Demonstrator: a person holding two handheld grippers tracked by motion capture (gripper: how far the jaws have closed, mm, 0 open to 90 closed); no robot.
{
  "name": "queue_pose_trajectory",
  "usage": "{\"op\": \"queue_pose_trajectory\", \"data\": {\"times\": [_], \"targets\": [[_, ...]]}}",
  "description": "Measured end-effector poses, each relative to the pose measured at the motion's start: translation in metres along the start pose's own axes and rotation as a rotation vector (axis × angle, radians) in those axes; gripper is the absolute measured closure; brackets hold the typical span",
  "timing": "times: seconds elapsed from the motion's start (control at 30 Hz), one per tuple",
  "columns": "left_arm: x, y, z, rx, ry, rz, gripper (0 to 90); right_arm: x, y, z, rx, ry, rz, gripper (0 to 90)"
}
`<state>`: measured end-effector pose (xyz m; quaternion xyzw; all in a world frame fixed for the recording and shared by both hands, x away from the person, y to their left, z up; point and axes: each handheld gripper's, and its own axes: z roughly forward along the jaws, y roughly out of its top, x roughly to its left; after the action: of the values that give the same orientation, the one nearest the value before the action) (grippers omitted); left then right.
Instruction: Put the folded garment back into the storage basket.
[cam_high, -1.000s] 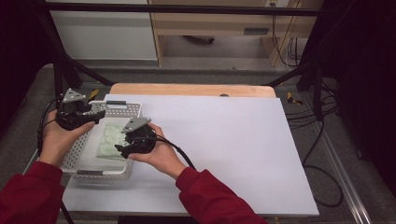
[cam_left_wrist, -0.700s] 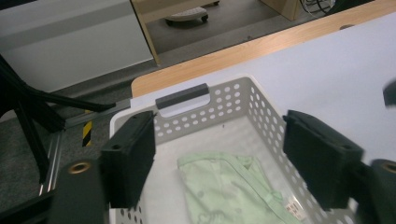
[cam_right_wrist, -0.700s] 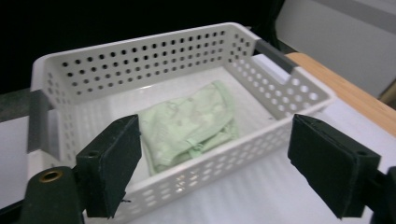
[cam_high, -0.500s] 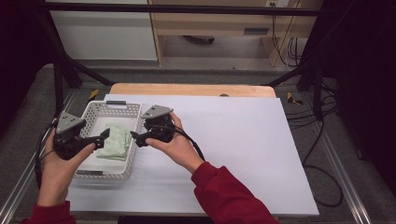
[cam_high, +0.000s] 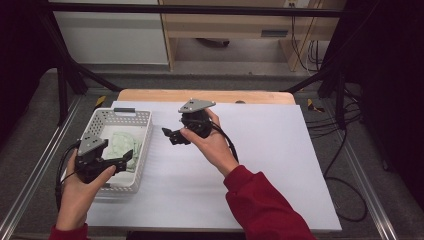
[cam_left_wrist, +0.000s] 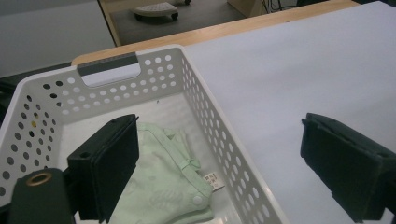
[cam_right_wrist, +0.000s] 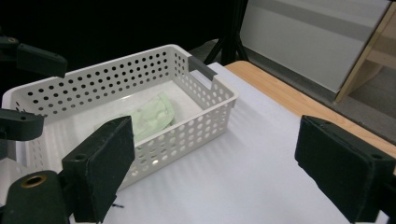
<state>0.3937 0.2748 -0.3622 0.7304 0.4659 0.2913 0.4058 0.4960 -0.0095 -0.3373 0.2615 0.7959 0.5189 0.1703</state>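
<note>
basket (cam_high: 142, 131) wall stands between garment (cam_high: 121, 145) and both wide-open, empty grippers.

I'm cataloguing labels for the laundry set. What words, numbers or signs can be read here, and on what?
No text can be read in these pictures.
Small white tag on the folded green garment in the white basket: dark print, too small and blurred to read.
</note>
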Motion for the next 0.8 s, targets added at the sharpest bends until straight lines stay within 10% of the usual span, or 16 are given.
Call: {"op": "queue_pose_trajectory", "data": {"times": [0.8], "targets": [[-0.005, -0.008, 0.009, 0.011, -0.025, 0.006, 4.1, -0.048, -0.006, -0.047, -0.023, -0.037, 0.051, 5.0]]}}
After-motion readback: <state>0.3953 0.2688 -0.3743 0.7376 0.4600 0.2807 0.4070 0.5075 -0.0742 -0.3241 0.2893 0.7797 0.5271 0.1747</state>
